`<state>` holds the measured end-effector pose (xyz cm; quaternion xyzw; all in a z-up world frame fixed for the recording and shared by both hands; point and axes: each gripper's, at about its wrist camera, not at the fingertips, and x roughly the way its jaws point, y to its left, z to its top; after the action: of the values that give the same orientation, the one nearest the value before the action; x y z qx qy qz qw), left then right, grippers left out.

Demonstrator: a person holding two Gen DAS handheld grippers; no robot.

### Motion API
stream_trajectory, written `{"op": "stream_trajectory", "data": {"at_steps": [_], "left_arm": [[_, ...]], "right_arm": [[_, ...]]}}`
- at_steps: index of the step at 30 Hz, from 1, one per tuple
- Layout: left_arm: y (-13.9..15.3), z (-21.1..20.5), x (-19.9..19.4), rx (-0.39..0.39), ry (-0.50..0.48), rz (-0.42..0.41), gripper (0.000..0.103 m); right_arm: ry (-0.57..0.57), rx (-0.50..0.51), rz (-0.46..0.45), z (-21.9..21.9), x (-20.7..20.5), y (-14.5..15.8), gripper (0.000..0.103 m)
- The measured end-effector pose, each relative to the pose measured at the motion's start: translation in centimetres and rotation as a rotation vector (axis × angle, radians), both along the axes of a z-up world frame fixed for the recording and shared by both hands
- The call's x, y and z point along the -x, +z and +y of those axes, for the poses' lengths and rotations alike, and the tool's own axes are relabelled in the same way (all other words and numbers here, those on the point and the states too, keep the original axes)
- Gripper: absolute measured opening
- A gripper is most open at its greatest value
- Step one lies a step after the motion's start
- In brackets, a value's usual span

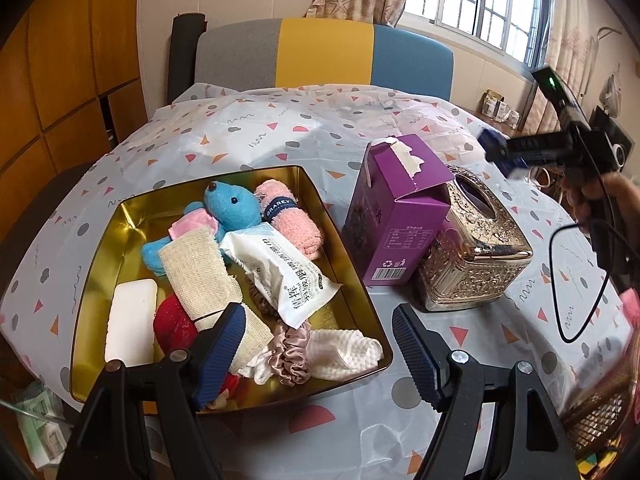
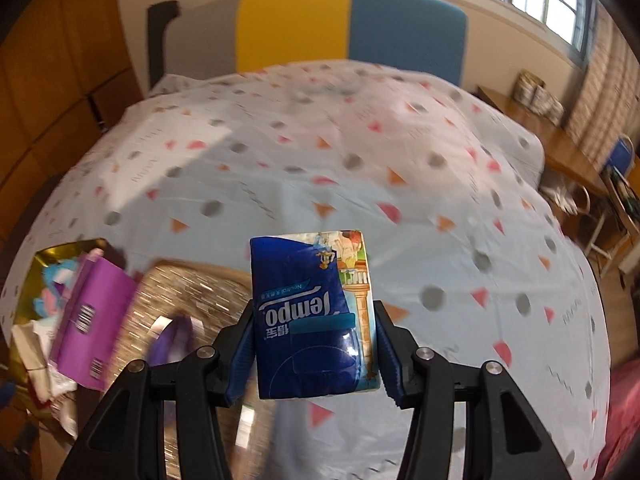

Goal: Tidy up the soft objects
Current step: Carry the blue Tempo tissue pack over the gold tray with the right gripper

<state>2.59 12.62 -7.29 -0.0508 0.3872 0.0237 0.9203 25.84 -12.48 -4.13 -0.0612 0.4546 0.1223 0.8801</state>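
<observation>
The right gripper [image 2: 316, 344], clamping a tissue pack [image 2: 314, 316] upright, hangs well right of the gold tin [image 1: 96, 280], beneath the wide-open left gripper [image 1: 320, 352].

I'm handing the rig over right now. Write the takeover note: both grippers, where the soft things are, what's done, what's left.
Right gripper: shut on the blue Tempo tissue pack, held in the air over the table.
Left gripper: open, empty, hovering at the near edge of the gold tin.
Done: the tin already holds the blue teddy, pink towel roll, white wipes packet, scrunchie and cloths.
Left: the tissue pack probably goes in the tin next. Purple carton and ornate tissue box stand right of the tin.
</observation>
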Motion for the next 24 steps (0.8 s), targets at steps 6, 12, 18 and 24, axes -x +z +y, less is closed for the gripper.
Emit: {"op": "stream_trajectory", "data": {"at_steps": [6,12,18,24], "left_arm": [[0.0,0.2,0.2,0.0,0.005,-0.004,0.077],[0.0,0.5,0.2,0.004,0.011,-0.001,0.077],[0.0,1.5,0.6,0.017,0.038,-0.008,0.077],[0.4,4.6,1.6,0.032,0.123,-0.025,0.077]], "right_arm": [[0.059,-0.04,-0.051,3.7,0.2,2.2,0.053],[0.141,-0.09,-0.098,7.4,1.0,4.4,0.053],[0.274,-0.116,-0.132,12.5,2.8,5.8,0.053],[0.401,-0.146,-0.125,16.9,5.6,5.8,0.053]]}}
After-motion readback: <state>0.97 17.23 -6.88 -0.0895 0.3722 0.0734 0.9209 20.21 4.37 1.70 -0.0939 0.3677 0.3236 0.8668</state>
